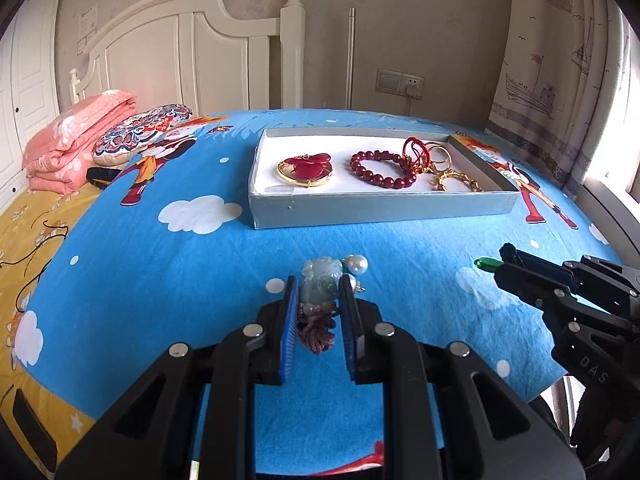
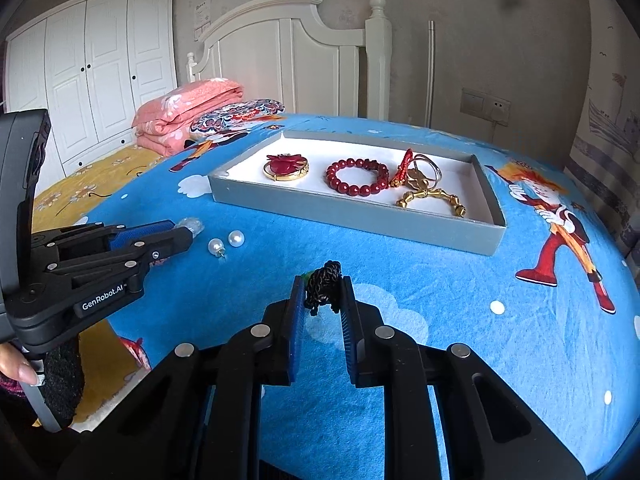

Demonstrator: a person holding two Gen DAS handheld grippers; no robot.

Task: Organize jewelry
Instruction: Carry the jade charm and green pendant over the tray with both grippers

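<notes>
left claw clamped, right claw too (tilted down)

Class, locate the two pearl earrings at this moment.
The pearl earrings lie loose on the blue bedsheet, left of centre in the right wrist view, just beyond the left gripper and nearer the camera than the grey tray.

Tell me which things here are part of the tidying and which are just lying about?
Part of the job: grey tray, red bead bracelet, heart pendant, gold bangle, pearl earrings, jade pendant, green pendant on black cord.

Lying about: pink quilt, patterned cushion.
</notes>
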